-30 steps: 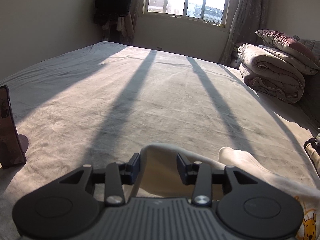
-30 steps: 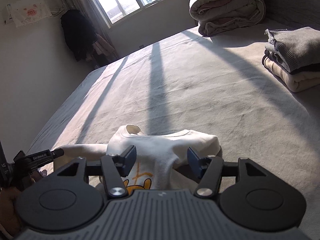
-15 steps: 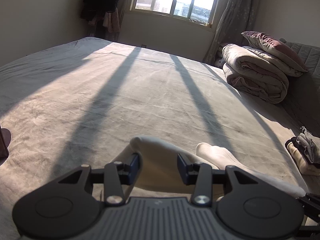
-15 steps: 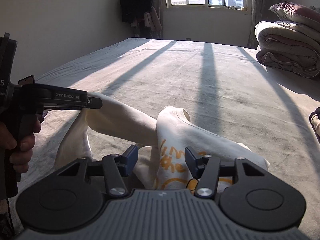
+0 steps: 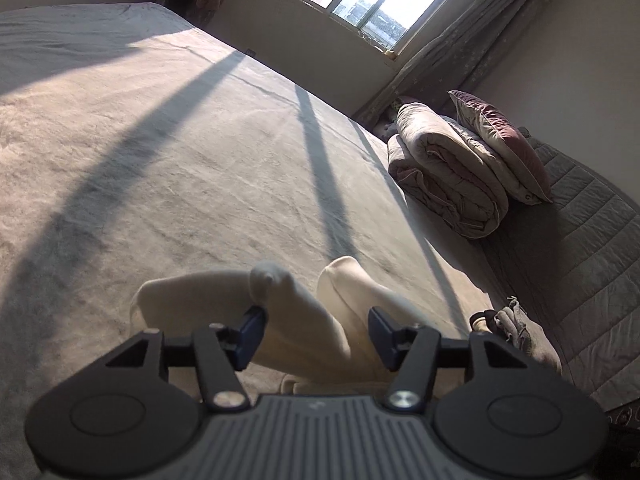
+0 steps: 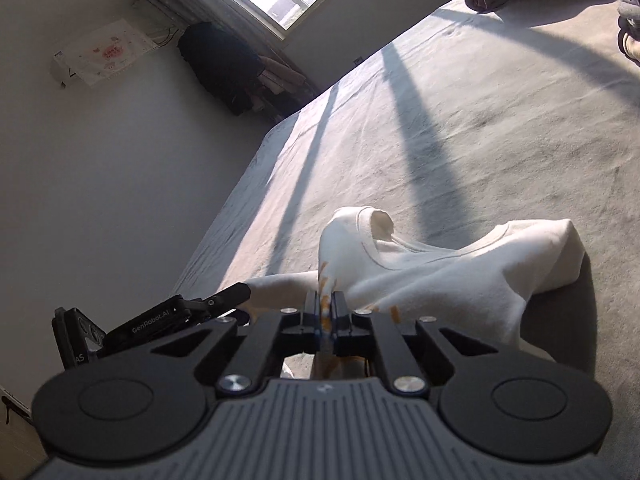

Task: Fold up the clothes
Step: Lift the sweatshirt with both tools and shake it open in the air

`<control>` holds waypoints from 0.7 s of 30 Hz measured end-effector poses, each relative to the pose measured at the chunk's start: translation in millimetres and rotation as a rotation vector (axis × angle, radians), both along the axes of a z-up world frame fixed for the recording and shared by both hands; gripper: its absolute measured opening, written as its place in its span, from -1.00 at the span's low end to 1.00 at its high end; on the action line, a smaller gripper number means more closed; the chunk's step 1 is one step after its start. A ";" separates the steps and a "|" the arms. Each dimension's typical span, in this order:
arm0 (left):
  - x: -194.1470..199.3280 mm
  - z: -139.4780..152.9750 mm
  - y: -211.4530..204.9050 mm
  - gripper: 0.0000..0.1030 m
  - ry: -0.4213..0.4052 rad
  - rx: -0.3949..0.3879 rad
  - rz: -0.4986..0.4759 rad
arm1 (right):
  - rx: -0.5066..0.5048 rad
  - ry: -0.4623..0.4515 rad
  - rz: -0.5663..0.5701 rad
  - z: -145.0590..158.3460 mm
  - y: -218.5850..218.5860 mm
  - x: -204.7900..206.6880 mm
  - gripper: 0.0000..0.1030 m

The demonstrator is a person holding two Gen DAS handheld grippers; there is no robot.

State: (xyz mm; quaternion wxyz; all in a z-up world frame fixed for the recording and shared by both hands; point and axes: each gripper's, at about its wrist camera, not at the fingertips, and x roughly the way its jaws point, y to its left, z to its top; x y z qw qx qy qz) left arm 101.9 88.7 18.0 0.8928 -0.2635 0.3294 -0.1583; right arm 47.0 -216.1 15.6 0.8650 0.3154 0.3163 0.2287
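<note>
Left wrist view: my left gripper (image 5: 316, 334), lower centre, fingers spread apart, straddling a cream sleeve (image 5: 296, 320) without pinching it. Folded quilt (image 5: 448, 184) upper right; small clothes pile (image 5: 500, 320) right edge.

Right wrist view: my right gripper (image 6: 328, 312), lower centre, clamped on the white sweatshirt (image 6: 432, 276), which lies bunched mid-frame on the bed (image 6: 480, 120). Left tool at lower left.

Step, as I judge: garment lifted for spreading or folding. Next: the left needs its own pinch.
</note>
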 end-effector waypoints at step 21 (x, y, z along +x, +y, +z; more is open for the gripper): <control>21.1 -33.7 -2.4 0.24 0.139 -0.062 -0.032 | 0.094 0.116 0.338 3.3 69.0 -26.5 -0.82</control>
